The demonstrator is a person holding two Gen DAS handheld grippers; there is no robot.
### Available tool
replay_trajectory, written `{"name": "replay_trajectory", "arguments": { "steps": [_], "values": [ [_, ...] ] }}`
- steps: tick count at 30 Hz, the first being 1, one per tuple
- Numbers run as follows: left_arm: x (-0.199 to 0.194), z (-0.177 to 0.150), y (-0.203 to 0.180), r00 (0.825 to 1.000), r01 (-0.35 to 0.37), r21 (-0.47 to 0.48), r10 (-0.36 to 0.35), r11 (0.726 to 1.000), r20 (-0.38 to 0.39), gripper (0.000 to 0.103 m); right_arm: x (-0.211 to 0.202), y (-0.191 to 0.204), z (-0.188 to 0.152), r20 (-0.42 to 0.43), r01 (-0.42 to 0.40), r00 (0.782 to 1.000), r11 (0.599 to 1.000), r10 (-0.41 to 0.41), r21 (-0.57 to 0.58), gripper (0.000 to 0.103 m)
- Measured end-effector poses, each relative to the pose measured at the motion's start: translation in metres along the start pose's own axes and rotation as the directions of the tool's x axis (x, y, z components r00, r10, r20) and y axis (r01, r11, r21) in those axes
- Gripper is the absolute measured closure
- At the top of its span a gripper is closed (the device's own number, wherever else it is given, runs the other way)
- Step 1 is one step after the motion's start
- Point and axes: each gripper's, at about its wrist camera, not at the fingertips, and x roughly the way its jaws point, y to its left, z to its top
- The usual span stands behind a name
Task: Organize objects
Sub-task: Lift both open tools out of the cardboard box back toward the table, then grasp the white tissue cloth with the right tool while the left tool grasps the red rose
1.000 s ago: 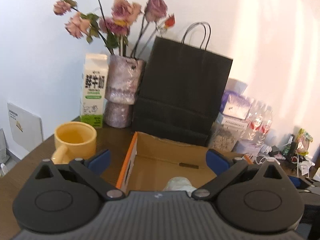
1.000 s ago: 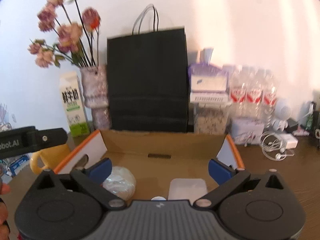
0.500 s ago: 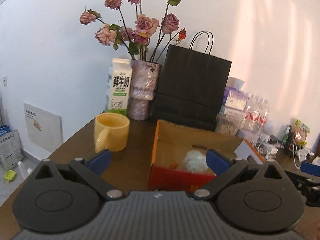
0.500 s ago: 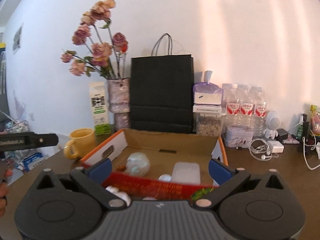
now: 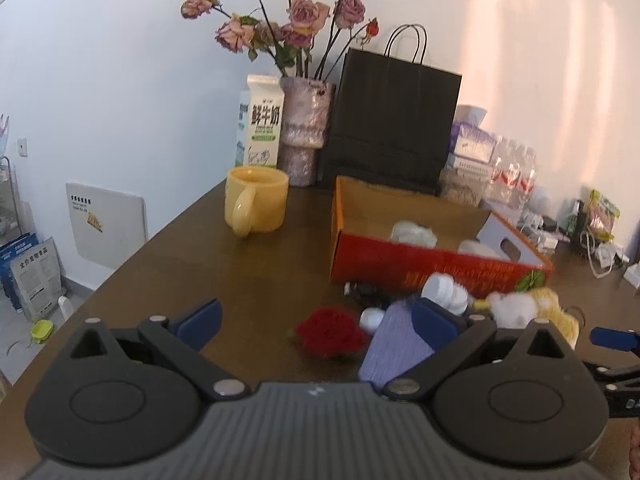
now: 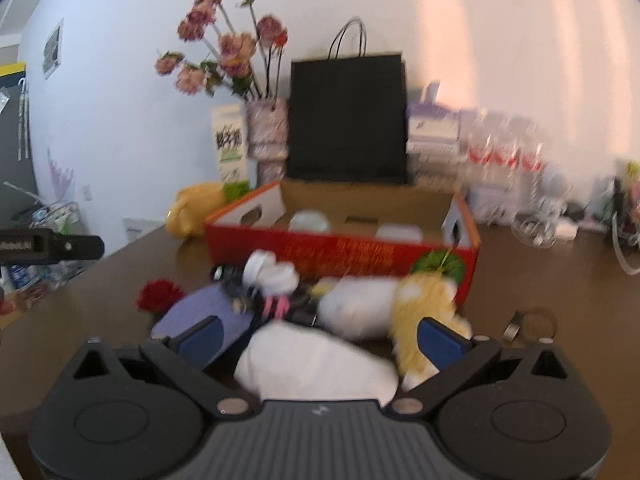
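Left gripper (image 5: 316,318) and right gripper (image 6: 320,334), both with blue-padded fingers spread wide and holding nothing, hang over a dark wooden table (image 5: 240,276). An open red cardboard box (image 5: 424,268) contains a crinkled translucent lump (image 5: 412,232) and a white rectangular case (image 6: 400,233). Just before the box lies a blurred heap: fuzzy red flower (image 5: 330,332), lavender ribbed pouch (image 5: 394,350), white discs (image 5: 444,292), yellow-and-white plush (image 6: 424,300) and soft white bundle (image 6: 316,364), partly hidden by the gripper body. A glossy yellow mug (image 5: 256,204) stands left of the box.

Left gripper (image 5: 316,318) jaws wide, empty — red flower (image 5: 330,332) between, cardboard box (image 5: 420,268) beyond.
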Motion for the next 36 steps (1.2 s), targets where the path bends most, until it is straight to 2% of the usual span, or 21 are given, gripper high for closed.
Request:
{"name": "replay_trajectory", "arguments": {
  "steps": [9, 17, 26, 32, 36],
  "values": [
    [-0.007, -0.010, 0.009, 1.000, -0.003, -0.015, 0.003, 1.000, -0.031, 0.000, 0.032, 0.009, -0.003, -0.083, -0.040, 0.996, 0.998, 0.036, -0.052, 0.000],
    [-0.008, -0.013, 0.011, 0.999, -0.011, -0.011, 0.011, 1.000, -0.049, 0.000, 0.058, 0.006, 0.002, -0.155, -0.113, 0.984, 0.979, 0.087, -0.168, 0.000],
    [-0.006, -0.013, 0.010, 0.998, -0.009, -0.005, 0.008, 1.000, -0.062, 0.000, 0.076, -0.008, 0.005, -0.186, -0.217, 0.964, 0.968, 0.192, -0.123, 0.000],
    [-0.005, -0.015, 0.010, 0.997, -0.014, -0.002, 0.014, 1.000, -0.071, 0.000, 0.084, -0.012, 0.004, -0.222, -0.250, 0.952, 0.956, 0.212, -0.157, 0.000],
    [0.000, -0.017, 0.012, 0.996, -0.017, -0.008, 0.017, 1.000, -0.089, 0.000, 0.080, -0.015, 0.004, -0.217, -0.265, 0.949, 0.953, 0.230, -0.148, 0.010]
  ]
}}
